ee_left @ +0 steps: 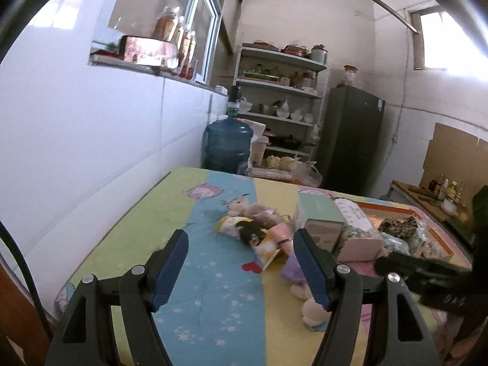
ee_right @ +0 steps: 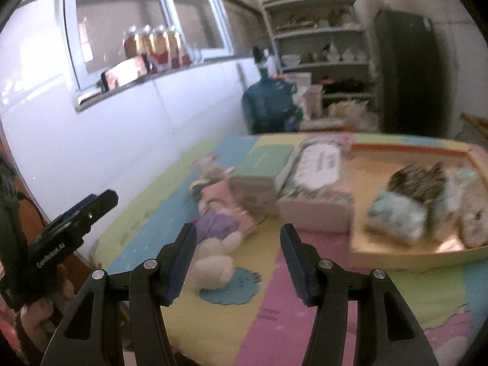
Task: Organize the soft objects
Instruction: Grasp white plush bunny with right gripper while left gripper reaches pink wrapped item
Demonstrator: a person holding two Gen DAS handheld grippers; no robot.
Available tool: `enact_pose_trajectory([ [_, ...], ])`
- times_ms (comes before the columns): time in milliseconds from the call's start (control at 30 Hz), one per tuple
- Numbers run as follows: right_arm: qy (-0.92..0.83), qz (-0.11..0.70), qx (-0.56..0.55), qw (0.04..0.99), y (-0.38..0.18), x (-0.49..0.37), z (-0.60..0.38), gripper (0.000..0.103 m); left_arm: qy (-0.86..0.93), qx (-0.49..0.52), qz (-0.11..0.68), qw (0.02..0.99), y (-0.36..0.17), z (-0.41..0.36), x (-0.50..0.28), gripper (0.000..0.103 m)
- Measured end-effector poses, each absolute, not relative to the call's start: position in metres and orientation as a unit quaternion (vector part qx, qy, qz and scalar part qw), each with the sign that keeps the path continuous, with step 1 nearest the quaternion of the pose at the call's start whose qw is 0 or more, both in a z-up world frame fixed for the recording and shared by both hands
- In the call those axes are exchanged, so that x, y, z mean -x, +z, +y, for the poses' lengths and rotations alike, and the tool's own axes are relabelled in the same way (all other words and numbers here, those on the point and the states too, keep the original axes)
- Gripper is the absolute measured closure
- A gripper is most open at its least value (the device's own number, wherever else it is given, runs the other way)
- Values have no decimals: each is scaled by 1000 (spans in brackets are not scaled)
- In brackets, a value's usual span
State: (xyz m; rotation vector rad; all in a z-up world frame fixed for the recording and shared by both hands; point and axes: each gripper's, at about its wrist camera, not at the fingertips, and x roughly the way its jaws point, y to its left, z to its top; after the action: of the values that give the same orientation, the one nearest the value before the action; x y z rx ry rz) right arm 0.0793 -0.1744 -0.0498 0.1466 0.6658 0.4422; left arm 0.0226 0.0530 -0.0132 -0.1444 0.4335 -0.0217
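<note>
Nearest the cameras, the left gripper (ee_left: 241, 267) and right gripper (ee_right: 238, 259) hang over the pastel cartoon-print tablecloth (ee_left: 213, 305) with jaws wide apart and nothing between them. Just beyond lie a purple-dressed plush doll (ee_right: 218, 228) and other soft toys (ee_left: 253, 228) beside stacked boxes (ee_right: 314, 189). Farther right, a shallow wooden tray (ee_right: 396, 257) holds folded cloths (ee_right: 396, 216).

We see table (ee_left: 128, 228) under pastel cartoon cloth. On it: plush toys (ee_left: 259, 228) heaped mid-surface, boxes (ee_right: 311, 189) beside them, tray (ee_right: 396, 256) at right edge.
</note>
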Motion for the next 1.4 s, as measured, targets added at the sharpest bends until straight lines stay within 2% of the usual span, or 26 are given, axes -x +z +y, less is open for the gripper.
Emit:
enact_pose_trajectory([
  [433, 227, 400, -63, 886, -100, -115, -133, 44, -9, 92, 230, 969, -31, 79, -32, 32],
  [767, 235, 412, -53, 879, -111, -126, -116, 44, -12, 101, 245, 964, -41, 87, -40, 32],
  [800, 235, 412, -52, 879, -111, -126, -115, 47, -12, 101, 246, 964, -42, 88, -41, 32],
  [833, 236, 410, -53, 879, -111, -126, -115, 52, -12, 101, 247, 964, -42, 88, -42, 32],
  [867, 232, 409, -49, 881, -111, -125, -115, 63, -13, 101, 248, 963, -43, 88, -43, 32],
  [1100, 244, 394, -47, 885, -101, -114, -117, 63, -23, 98, 257, 961, -45, 81, -52, 32],
  [1400, 223, 331, -78, 914, -66, -91, -160, 63, -79, 112, 280, 950, -51, 45, -73, 32],
])
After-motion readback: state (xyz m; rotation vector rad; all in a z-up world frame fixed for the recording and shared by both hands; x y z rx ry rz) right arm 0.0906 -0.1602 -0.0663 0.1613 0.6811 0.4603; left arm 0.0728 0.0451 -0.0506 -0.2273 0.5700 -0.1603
